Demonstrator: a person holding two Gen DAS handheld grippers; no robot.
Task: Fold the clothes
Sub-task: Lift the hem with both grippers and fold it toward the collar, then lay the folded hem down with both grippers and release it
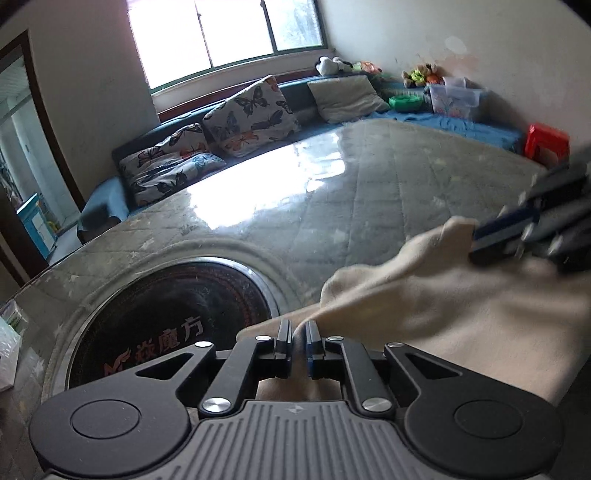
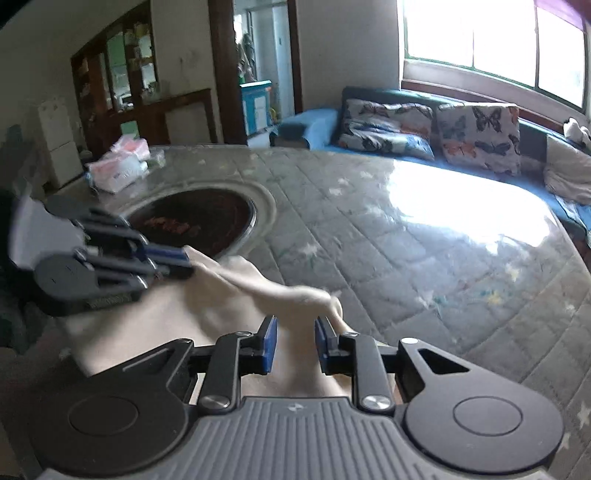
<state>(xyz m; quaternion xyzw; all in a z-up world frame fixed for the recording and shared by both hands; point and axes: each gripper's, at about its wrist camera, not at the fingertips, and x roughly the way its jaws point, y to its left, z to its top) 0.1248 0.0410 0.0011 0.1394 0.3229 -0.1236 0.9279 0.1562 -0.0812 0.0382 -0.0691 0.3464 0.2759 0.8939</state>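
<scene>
Nearest, left gripper [image 1: 298,328] clamped on the near edge of the cream garment [image 1: 461,295], pads almost together with a thin fold of cloth between. Right gripper [image 2: 295,326] slightly apart, cloth bunched between the pads [image 2: 271,332]; firm pinch or not: cannot tell. Garment draped over the near edge of the tabletop [image 1: 369,192], stretched between both grippers. Just beyond, round black hotplate [image 1: 177,306] set into the tabletop. Farther left, tissue packs [image 2: 118,166]. Farthest, butterfly cushions [image 1: 251,114] on the blue sofa [image 1: 461,122] under the window [image 1: 221,33].
</scene>
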